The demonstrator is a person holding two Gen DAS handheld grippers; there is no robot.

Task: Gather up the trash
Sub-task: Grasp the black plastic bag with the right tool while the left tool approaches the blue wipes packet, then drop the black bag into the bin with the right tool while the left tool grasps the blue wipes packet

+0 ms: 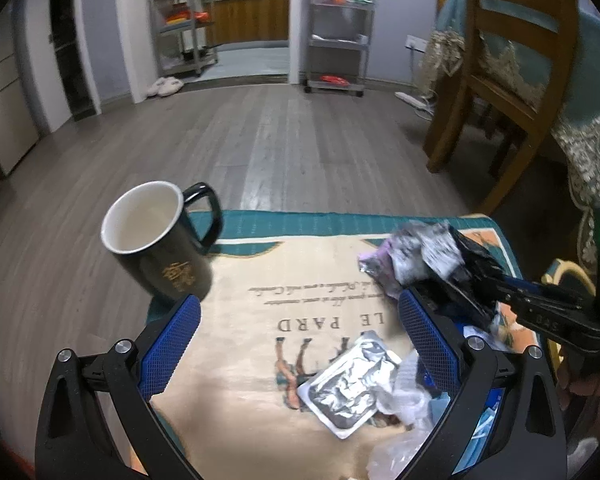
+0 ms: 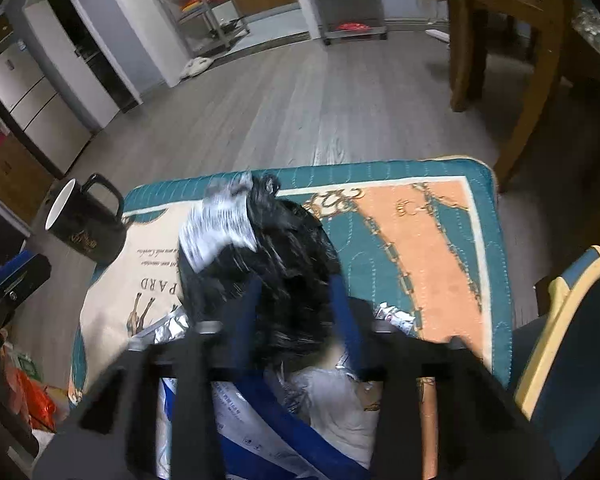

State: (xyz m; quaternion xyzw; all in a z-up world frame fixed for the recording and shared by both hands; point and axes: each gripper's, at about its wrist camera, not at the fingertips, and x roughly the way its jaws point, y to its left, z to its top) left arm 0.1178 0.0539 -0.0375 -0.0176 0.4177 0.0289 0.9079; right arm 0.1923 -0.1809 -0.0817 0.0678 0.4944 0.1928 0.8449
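A crumpled black plastic bag [image 2: 292,248] with a white printed label hangs over the patterned cloth [image 2: 420,240], and my right gripper [image 2: 298,288] is shut on it. In the left wrist view the same black bag [image 1: 440,256] and the right gripper [image 1: 472,284] come in from the right. My left gripper [image 1: 298,304] stands open above the cloth [image 1: 240,360], with nothing between its blue pads. Below it lie a silver foil packet [image 1: 352,388] and clear plastic wrap [image 1: 404,400]. A blue and white package [image 2: 256,412] lies under the right gripper.
A black mug [image 1: 160,248] with a white inside stands at the cloth's far left corner, also seen as the mug [image 2: 84,224]. A wooden chair [image 1: 512,80] stands at the right, a blue and yellow seat [image 2: 572,340] beside the table. Grey wood floor lies beyond.
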